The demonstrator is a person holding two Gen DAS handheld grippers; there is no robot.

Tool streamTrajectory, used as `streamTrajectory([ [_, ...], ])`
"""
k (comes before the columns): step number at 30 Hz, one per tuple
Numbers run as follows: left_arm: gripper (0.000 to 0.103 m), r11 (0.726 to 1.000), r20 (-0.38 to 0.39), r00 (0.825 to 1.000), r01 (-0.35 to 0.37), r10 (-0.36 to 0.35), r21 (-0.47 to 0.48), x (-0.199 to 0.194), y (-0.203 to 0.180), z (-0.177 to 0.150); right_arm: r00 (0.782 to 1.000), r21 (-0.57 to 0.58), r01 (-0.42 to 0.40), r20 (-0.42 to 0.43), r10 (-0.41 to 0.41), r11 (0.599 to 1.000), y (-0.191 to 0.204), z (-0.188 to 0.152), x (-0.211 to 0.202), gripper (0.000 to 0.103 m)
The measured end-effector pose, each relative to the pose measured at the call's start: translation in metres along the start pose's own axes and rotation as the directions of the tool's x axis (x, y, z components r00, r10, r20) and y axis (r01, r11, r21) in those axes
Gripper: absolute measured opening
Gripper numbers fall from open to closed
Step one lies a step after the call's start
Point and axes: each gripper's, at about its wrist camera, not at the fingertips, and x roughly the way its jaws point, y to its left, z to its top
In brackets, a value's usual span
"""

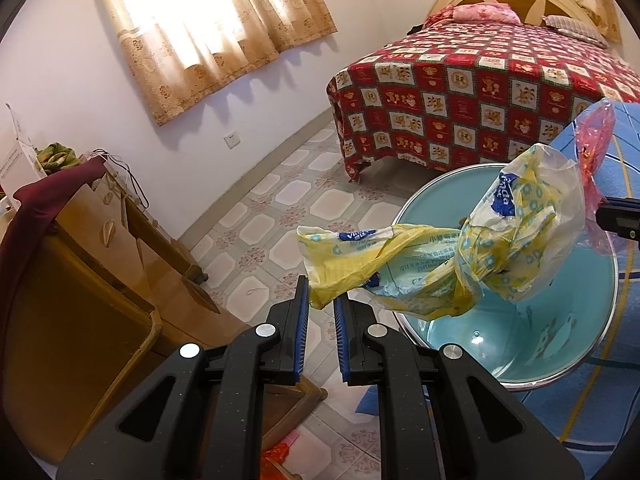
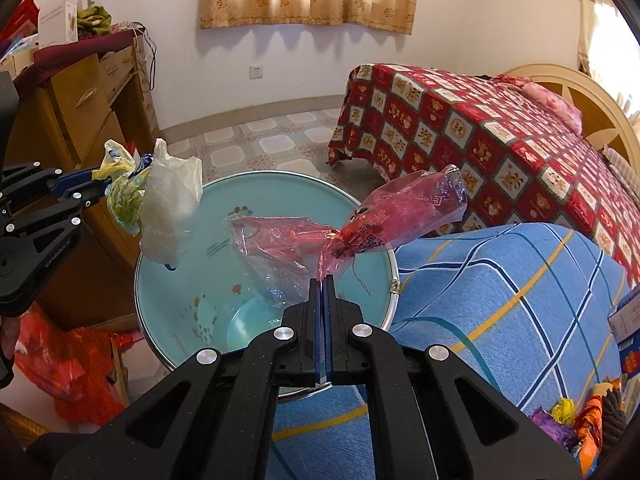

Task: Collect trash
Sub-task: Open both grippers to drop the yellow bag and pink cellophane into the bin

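Standing at the edge of a blue plaid-covered surface (image 2: pixel 500 280), a turquoise enamel basin (image 2: pixel 180 280) serves as the collection point for a bedroom clean-up, its mouth open beneath both tools so that anything let go would likely drop straight in. Behind it, toward twelve o'clock in the right wrist view, runs the patterned tile floor (image 2: pixel 280 140), with a bed under a red patchwork cover (image 2: pixel 480 140) at two o'clock and a wooden dresser (image 2: pixel 92 92) at ten o'clock. Held over the basin's nine o'clock rim, a crumpled yellow-and-white plastic wrapper (image 1: pixel 440 256) juts from the left gripper (image 1: pixel 321 300), whose blue-padded jaws are clamped on one twisted corner, probably to keep the loose bulk hanging clear of the pads. Nearer the basin's centre, a pink translucent plastic bag (image 2: pixel 360 232) rises from the right gripper (image 2: pixel 323 280), its jaws pressed together on the film's lower edge; the bag stands up and fans out above them. Neither piece lies in the basin yet. More orange plastic litter (image 2: pixel 68 360) waits on the floor at eight o'clock.
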Motion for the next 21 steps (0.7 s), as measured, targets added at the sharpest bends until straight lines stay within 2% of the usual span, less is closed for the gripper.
streamTrajectory([
  [11, 0.015, 0.999, 0.001, 0.999, 0.035, -0.035, 0.009, -0.002, -0.002, -0.001, 1.0, -0.009, -0.012, -0.013, 0.012, 1.0, 0.004, -0.001, 0.006, 0.004],
  [15, 0.015, 0.998, -0.002, 0.998, 0.059, -0.059, 0.017, -0.002, -0.008, -0.003, 1.0, 0.007, -0.019, -0.005, 0.019, 1.0, 0.0, -0.002, 0.007, 0.025],
  [18, 0.017, 0.997, -0.003, 0.997, 0.077, -0.077, 0.026, -0.002, -0.014, -0.004, 1.0, 0.014, -0.017, -0.001, 0.017, 1.0, -0.001, -0.003, 0.006, 0.033],
  [21, 0.048, 0.997, 0.008, 0.997, 0.076, -0.076, 0.032, -0.004, -0.021, -0.005, 1.0, 0.028, -0.014, 0.01, 0.014, 1.0, -0.004, -0.005, 0.003, 0.044],
])
